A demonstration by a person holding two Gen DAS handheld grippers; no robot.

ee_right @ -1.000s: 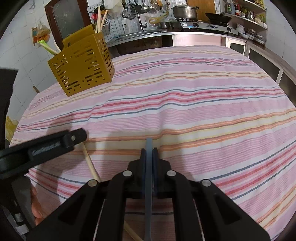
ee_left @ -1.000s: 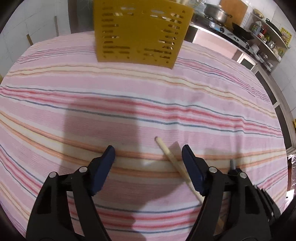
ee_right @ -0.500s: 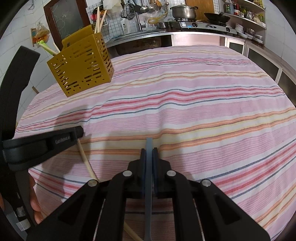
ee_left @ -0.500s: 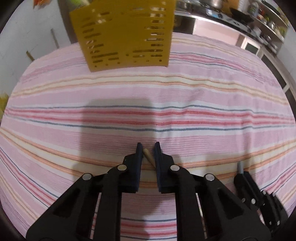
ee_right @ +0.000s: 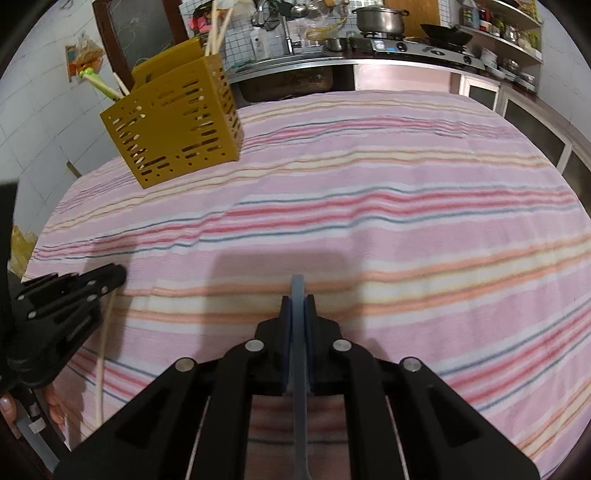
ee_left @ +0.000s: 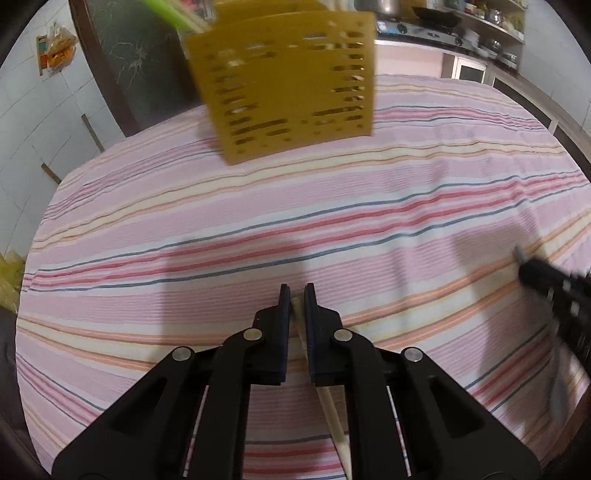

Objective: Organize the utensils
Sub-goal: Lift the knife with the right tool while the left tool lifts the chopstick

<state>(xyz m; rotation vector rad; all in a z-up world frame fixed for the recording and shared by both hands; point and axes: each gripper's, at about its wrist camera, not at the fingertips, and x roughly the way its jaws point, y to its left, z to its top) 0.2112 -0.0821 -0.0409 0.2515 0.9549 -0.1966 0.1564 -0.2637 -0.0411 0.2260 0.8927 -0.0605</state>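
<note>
My left gripper [ee_left: 295, 295] is shut on a pale wooden chopstick [ee_left: 332, 417] and holds it above the striped tablecloth. The chopstick's tip shows between the pads and its shaft runs back under the right finger. The same gripper [ee_right: 118, 275] and chopstick [ee_right: 103, 354] show at the left of the right wrist view. My right gripper [ee_right: 297, 291] is shut on a thin grey-blue utensil handle [ee_right: 299, 387]. A yellow slotted utensil holder [ee_left: 288, 81] stands at the far side of the table; in the right wrist view [ee_right: 173, 118] it holds chopsticks and a green utensil.
The table [ee_right: 406, 221] is covered with a pink striped cloth. Behind it is a kitchen counter with a sink, a pot [ee_right: 380, 18] and a stove. A dark door [ee_left: 122, 55] and tiled wall stand at the left.
My left gripper closed on the chopstick and lifted it off the cloth, swinging toward the yellow holder. The right gripper, holding the grey-blue utensil, moved slightly.
</note>
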